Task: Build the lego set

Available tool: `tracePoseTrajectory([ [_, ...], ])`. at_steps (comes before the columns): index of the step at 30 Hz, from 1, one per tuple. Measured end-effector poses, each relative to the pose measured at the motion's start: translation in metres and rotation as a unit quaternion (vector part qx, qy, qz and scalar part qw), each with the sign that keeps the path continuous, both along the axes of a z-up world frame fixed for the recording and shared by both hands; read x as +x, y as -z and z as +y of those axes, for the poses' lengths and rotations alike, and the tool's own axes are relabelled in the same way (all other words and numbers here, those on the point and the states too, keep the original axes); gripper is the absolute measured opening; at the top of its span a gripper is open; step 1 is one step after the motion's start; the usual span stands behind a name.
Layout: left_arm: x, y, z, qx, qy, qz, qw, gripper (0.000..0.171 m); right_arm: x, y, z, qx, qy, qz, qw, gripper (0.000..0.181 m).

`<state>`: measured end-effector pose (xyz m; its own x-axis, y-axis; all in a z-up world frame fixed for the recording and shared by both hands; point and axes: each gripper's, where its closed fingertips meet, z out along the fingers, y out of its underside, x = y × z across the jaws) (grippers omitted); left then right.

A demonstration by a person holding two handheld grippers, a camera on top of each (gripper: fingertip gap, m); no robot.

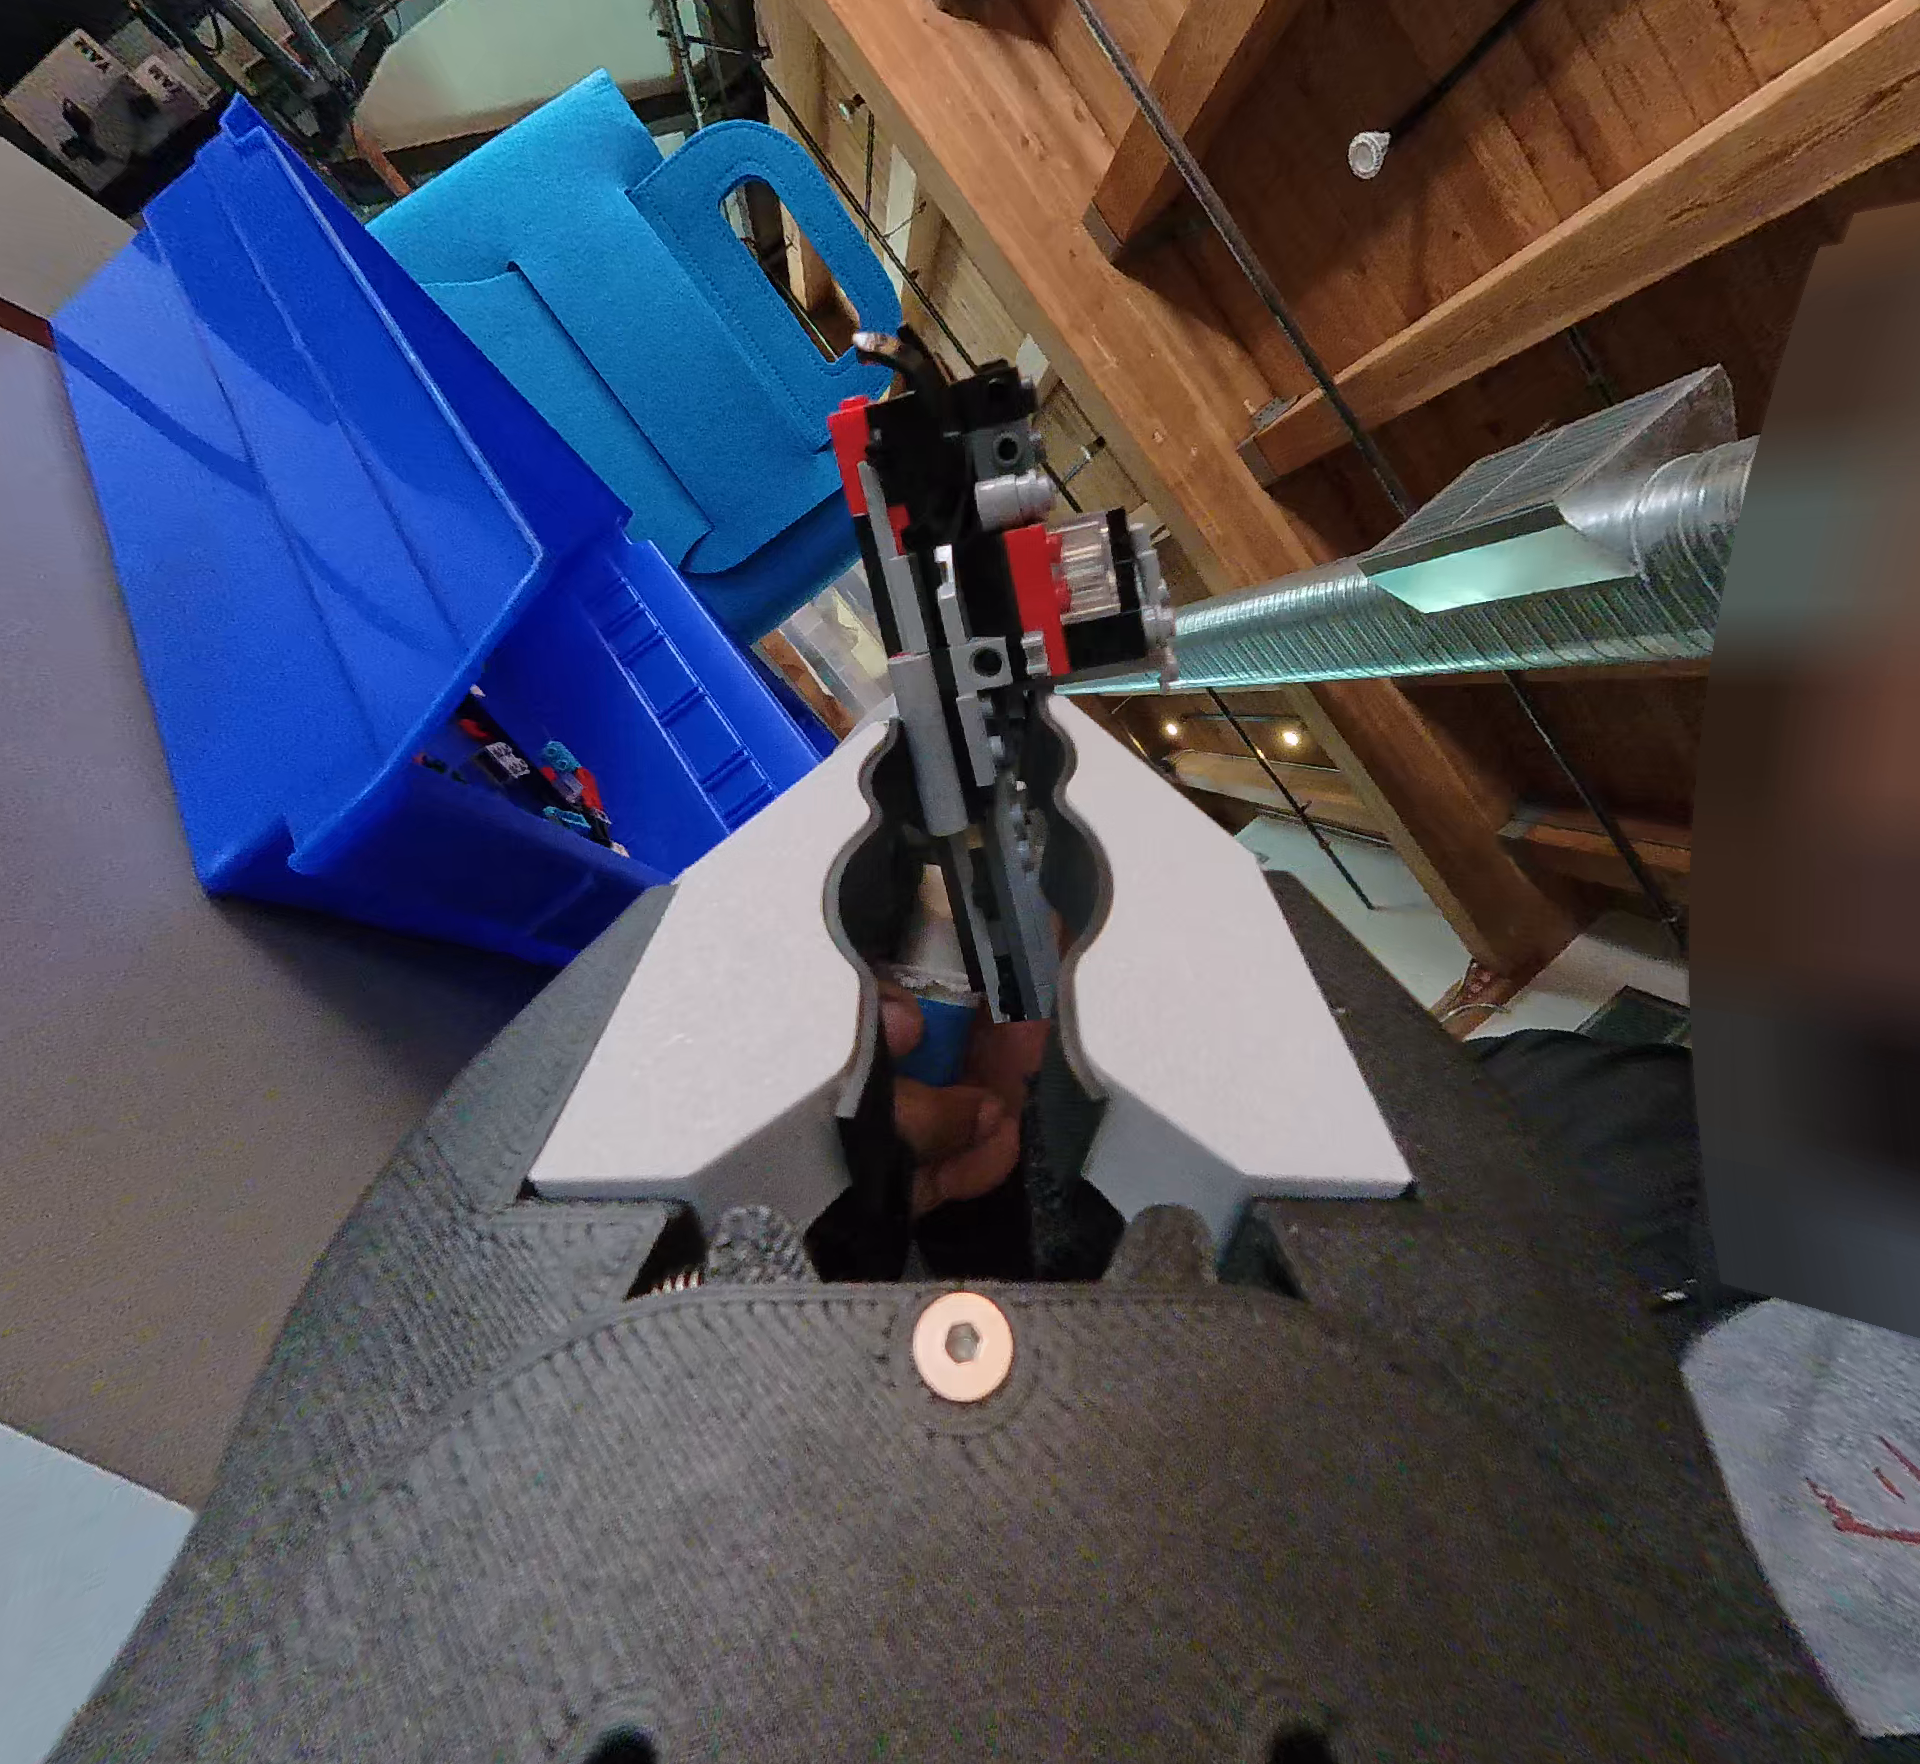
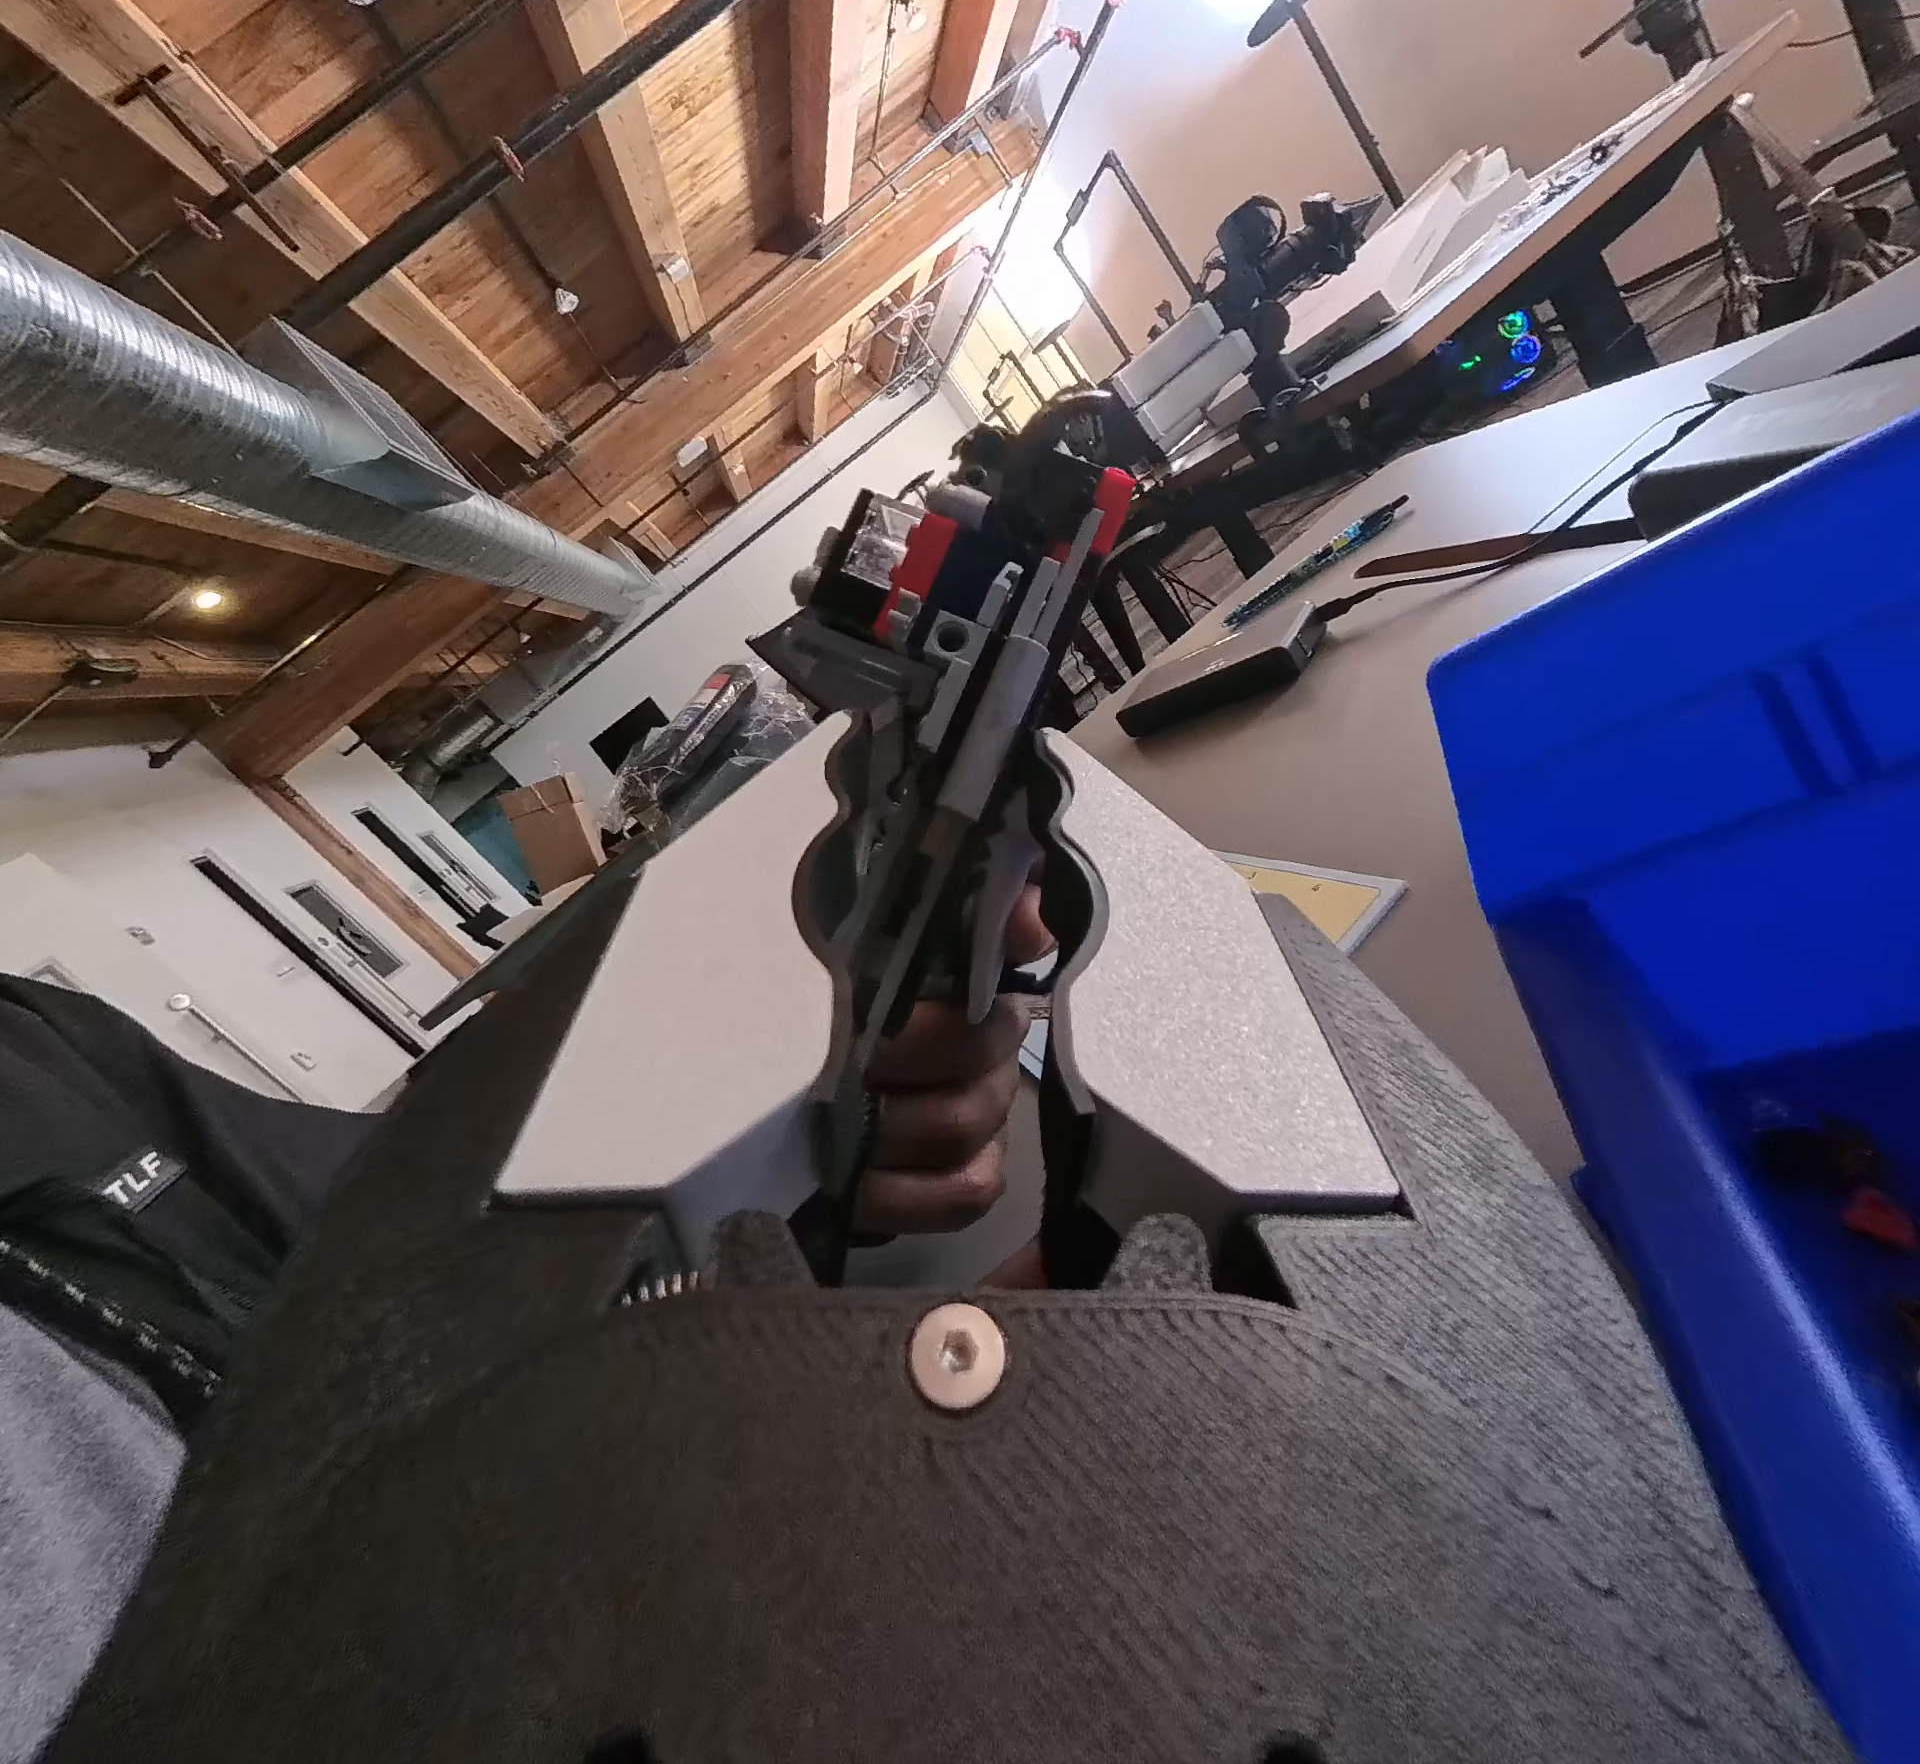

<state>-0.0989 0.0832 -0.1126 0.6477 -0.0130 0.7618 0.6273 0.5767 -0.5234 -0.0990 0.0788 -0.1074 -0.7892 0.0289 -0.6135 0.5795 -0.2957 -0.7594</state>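
Observation:
A partly built lego model [image 1: 977, 571] of black, grey and red bricks with a clear piece is held up in the air, against the wooden ceiling. My left gripper [image 1: 977, 743] is shut on its lower grey and black part. The same model [image 2: 966, 613] shows in the right wrist view, where my right gripper [image 2: 945, 748] is also shut on its lower part. A person's hand [image 2: 935, 1112] shows through the gap behind the fingers in both views. The model's bottom end is hidden between the jaws.
A blue plastic bin [image 1: 312, 519] with several loose lego pieces [image 1: 540, 779] stands on the grey table [image 1: 104, 987]; it also shows in the right wrist view [image 2: 1714, 831]. A blue felt bag [image 1: 623, 312] stands behind the bin. A flat dark box [image 2: 1226, 675] lies on the table. The grippers are tip to tip, or close to it.

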Motion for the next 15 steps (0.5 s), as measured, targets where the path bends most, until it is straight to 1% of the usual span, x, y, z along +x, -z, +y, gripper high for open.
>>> tracePoseTrajectory([
  [4, 0.0005, 0.0005, 0.0010, -0.021, -0.008, 0.013, 1.000, 0.024, -0.0016, 0.0002, 0.0010, 0.001, 0.006, 0.000, 1.000, 0.030],
  [8, 0.0000, 0.0035, 0.0025, -0.030, -0.010, 0.013, 0.999, 0.024, -0.0078, 0.0011, 0.0049, 0.007, 0.020, -0.006, 1.000, 0.029],
  [15, -0.0013, 0.0074, 0.0031, -0.048, -0.016, 0.013, 0.999, 0.023, -0.0094, 0.0061, 0.0048, 0.017, 0.026, -0.012, 0.999, 0.025],
])
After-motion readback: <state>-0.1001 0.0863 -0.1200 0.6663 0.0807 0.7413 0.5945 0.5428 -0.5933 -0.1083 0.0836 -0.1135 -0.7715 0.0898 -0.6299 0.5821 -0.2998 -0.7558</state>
